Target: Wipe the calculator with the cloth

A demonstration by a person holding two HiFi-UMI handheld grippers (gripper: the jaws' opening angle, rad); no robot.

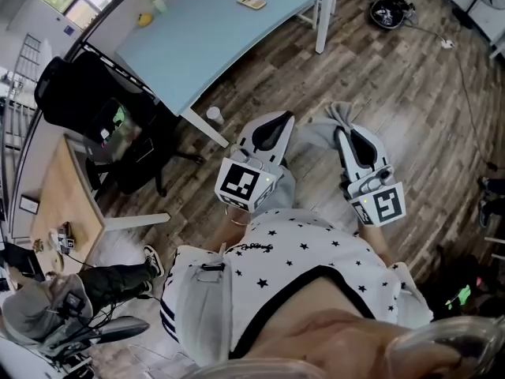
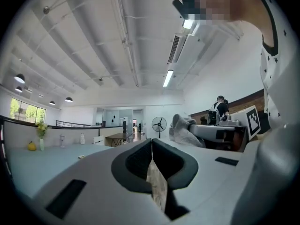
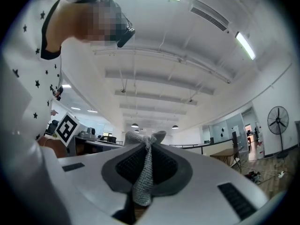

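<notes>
A small tan calculator (image 1: 252,2) lies on the light blue table (image 1: 205,38), far from both grippers. The person holds both grippers close to the body, over the wooden floor. My left gripper (image 1: 272,121) is shut with nothing in it; in the left gripper view its jaws (image 2: 152,146) meet with only floor showing through the slit. My right gripper (image 1: 342,126) is shut on a grey cloth (image 1: 319,129), which hangs bunched from its tips. The right gripper view shows the knit cloth (image 3: 142,175) pinched between the pads and sticking out past the tips.
A black office chair (image 1: 95,109) stands left of the blue table, with a wooden desk (image 1: 67,196) beyond it. A white cup (image 1: 213,114) sits on the floor by a table leg. A round black device (image 1: 388,10) and a cable lie at the top right.
</notes>
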